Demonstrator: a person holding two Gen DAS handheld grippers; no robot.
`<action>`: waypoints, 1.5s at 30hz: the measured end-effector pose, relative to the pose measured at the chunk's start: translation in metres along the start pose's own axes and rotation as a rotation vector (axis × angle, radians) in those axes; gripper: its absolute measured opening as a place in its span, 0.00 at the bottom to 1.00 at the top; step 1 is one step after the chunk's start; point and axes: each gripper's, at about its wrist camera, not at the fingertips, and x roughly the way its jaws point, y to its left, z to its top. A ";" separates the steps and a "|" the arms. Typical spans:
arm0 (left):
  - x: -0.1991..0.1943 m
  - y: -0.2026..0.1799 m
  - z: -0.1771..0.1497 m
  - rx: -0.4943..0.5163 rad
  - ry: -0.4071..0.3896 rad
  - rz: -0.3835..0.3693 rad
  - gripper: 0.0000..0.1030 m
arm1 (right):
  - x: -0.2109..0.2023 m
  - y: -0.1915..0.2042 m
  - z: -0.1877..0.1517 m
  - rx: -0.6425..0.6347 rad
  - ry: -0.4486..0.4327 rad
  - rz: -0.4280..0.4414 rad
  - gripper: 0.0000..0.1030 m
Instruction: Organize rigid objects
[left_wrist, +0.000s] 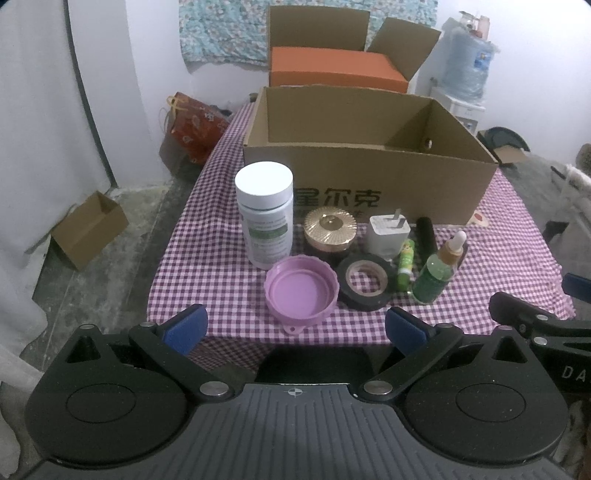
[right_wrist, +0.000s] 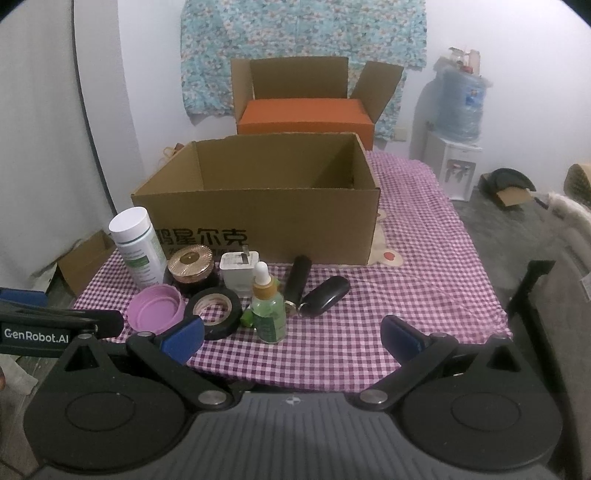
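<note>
On the checked cloth stand a white bottle (left_wrist: 264, 212), a gold-lidded jar (left_wrist: 330, 232), a pink lid (left_wrist: 301, 291), a black tape roll (left_wrist: 366, 281), a white plug adapter (left_wrist: 388, 236), a green tube (left_wrist: 405, 266), a green dropper bottle (left_wrist: 437, 271) and a black cylinder (left_wrist: 425, 236). A black key fob (right_wrist: 327, 295) shows in the right wrist view. An open cardboard box (left_wrist: 369, 177) stands behind them. My left gripper (left_wrist: 295, 328) is open and empty, short of the pink lid. My right gripper (right_wrist: 291, 338) is open and empty, just before the dropper bottle (right_wrist: 267, 306).
An orange box (left_wrist: 336, 72) sits in a second carton behind the table. A small carton (left_wrist: 88, 229) and a red bag (left_wrist: 195, 125) lie on the floor at left. A water dispenser (right_wrist: 456, 147) stands at right.
</note>
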 end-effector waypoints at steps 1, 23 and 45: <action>0.000 0.000 0.000 0.000 0.000 0.001 1.00 | 0.000 0.000 0.000 0.001 0.001 0.001 1.00; 0.005 0.000 0.001 0.011 0.012 -0.002 1.00 | 0.001 -0.003 0.001 0.014 -0.009 0.008 1.00; 0.015 -0.041 0.015 0.177 -0.135 -0.257 0.99 | -0.001 -0.061 0.003 0.143 -0.148 0.062 1.00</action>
